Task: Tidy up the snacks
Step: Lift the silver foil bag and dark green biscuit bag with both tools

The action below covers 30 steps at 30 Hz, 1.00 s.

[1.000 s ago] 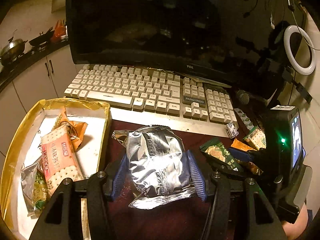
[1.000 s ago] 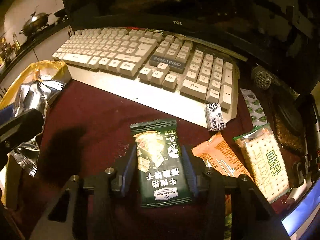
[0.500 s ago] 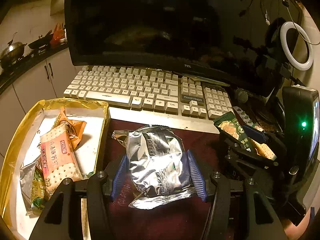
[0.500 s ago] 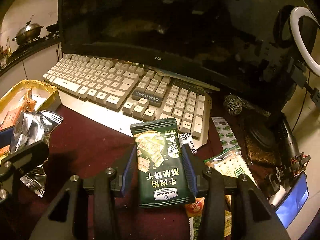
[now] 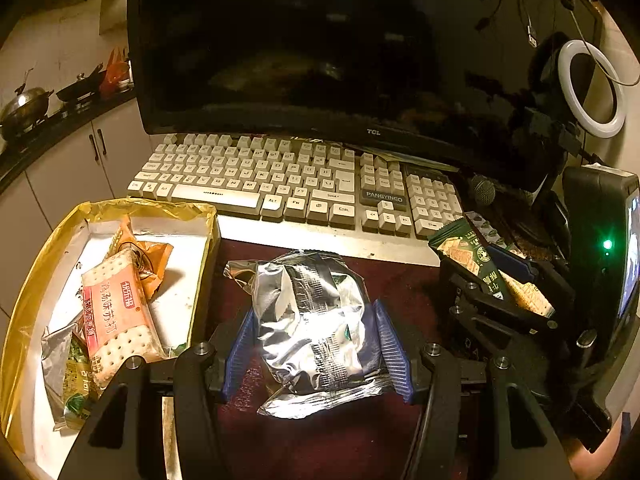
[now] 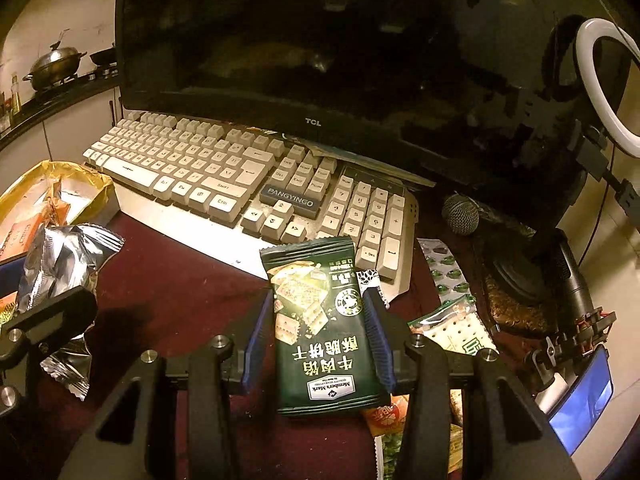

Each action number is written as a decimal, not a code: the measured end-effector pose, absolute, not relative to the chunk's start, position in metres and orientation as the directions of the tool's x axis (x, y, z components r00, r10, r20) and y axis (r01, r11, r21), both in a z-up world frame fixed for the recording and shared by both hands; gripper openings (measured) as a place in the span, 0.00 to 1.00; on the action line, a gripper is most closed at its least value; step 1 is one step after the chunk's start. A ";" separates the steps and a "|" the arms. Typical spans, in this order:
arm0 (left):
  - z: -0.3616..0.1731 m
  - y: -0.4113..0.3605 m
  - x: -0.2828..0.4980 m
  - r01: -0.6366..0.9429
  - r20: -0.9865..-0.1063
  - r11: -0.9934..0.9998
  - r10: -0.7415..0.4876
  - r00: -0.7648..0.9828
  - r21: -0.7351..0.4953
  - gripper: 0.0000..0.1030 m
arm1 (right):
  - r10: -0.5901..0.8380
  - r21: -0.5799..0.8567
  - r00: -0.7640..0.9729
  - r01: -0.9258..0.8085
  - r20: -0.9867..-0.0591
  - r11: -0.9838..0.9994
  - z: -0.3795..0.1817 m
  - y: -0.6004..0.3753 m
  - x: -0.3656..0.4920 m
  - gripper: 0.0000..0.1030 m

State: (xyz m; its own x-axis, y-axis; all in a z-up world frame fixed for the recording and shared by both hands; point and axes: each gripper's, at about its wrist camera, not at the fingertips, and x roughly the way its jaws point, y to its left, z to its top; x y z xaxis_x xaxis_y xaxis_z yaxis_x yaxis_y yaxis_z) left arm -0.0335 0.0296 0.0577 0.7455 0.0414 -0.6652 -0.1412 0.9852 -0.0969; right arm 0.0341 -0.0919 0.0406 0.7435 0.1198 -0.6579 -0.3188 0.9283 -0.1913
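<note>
Maroon desk (image 5: 400,280), left gripper (image 5: 316,344) clamping silver packet (image 5: 312,320), right gripper (image 6: 316,332) clamping green biscuit pack (image 6: 320,320)

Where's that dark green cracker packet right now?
The dark green cracker packet sits clamped in the right claw, lifted above the maroon desk mat just in front of the keyboard.

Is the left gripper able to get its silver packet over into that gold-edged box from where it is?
Probably yes. The left gripper grips the silver packet, the box lies right beside it, and bare white floor shows beyond the cracker pack.
</note>
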 end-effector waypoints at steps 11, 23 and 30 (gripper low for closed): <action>0.064 0.034 -0.039 -0.145 -0.653 0.985 0.047 0.756 -0.098 0.59 | 0.103 -0.217 0.767 -0.304 -0.634 0.928 0.043 -0.089 0.029 0.43; 0.071 0.043 -0.050 -0.156 -0.640 0.982 0.054 0.767 -0.103 0.59 | 0.084 -0.287 0.813 -0.297 -0.576 0.910 0.052 -0.075 0.014 0.43; 0.074 0.051 -0.057 -0.169 -0.633 0.979 0.062 0.772 -0.111 0.59 | 0.085 -0.307 0.824 -0.302 -0.561 0.902 0.053 -0.067 0.006 0.43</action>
